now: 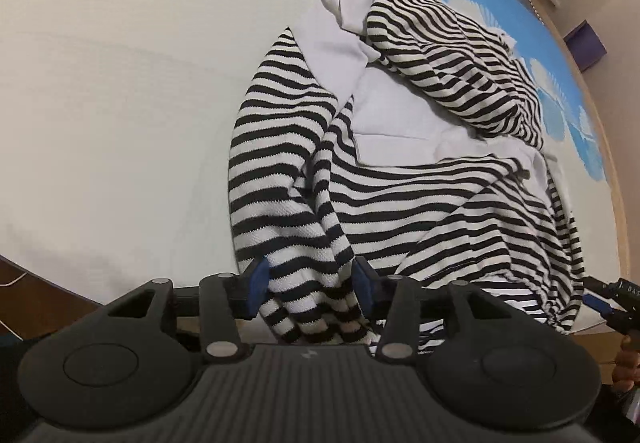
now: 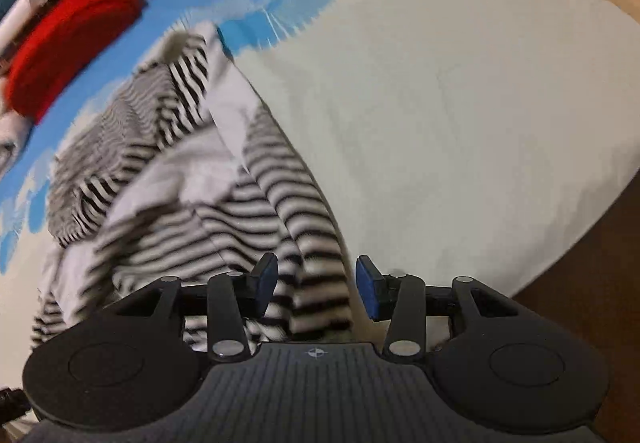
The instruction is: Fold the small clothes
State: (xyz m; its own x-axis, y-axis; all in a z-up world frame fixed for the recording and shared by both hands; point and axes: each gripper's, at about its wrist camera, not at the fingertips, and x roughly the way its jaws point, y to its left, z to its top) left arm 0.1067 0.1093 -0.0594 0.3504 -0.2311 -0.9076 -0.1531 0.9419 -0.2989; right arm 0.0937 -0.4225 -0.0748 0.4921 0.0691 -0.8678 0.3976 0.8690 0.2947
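A black-and-white striped garment (image 1: pixel 420 179) with white lining panels is spread, rumpled, on a cream bedcover (image 1: pixel 120 103) printed with blue fan shapes along its far side. In the left wrist view, a bunched striped fold of the garment's near edge is seen between the blue pads of the left gripper (image 1: pixel 310 283); the jaws stand partly apart, and the cloth fills the gap and appears pinched between both pads. In the right wrist view, blurred throughout, another striped fold is seen between the pads of the right gripper (image 2: pixel 316 283); it lies against the left pad, while a gap shows beside the right pad, so a firm grip cannot be told. The rest of the garment extends away from both grippers across the bed. A red folded item (image 2: pixel 68 43) lies beyond the garment near the bed's far edge.
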